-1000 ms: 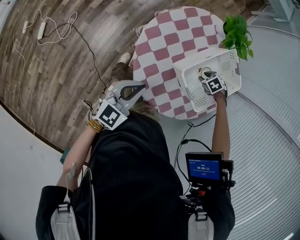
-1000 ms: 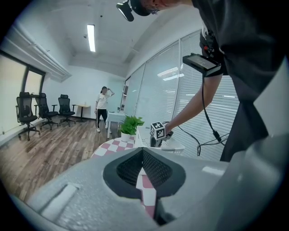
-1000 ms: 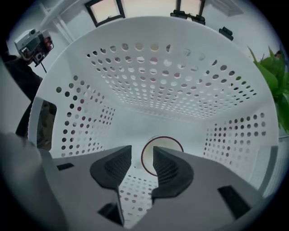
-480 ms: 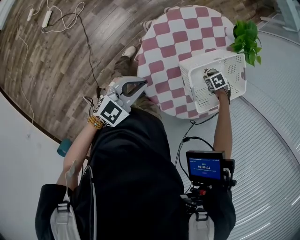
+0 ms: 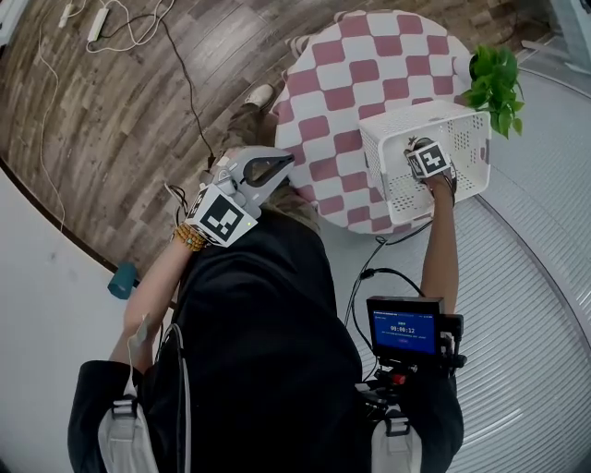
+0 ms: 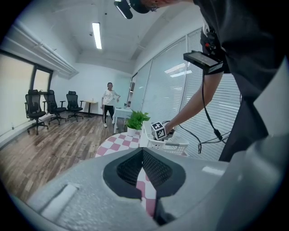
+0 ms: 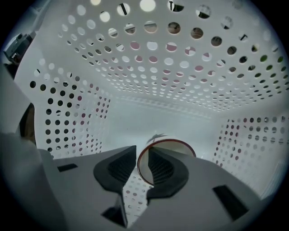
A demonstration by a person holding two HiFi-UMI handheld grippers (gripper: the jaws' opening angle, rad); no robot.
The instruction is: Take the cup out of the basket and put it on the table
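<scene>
A white perforated basket (image 5: 434, 109) stands on the near right part of the round pink-and-white checked table (image 5: 351, 65). My right gripper (image 5: 420, 152) points steeply down inside it. In the right gripper view a cup (image 7: 174, 145) with a dark red rim stands on the basket floor. The right gripper (image 7: 142, 151) has just been closing, one jaw inside the cup and one outside, and the pads pinch its wall. From the head view the cup is mostly hidden under the marker cube. My left gripper (image 5: 288, 162) hangs off the table near my body, shut and empty (image 6: 142, 152).
A potted green plant (image 5: 494, 83) stands just behind the basket at the table's edge. Cables (image 5: 138, 28) lie on the wooden floor to the left. A small screen (image 5: 403, 328) hangs at my chest. A person (image 6: 108, 108) and office chairs (image 6: 45, 108) are far across the room.
The right gripper has sunk a little deeper into the basket. The left gripper has stayed where it was beside my body.
</scene>
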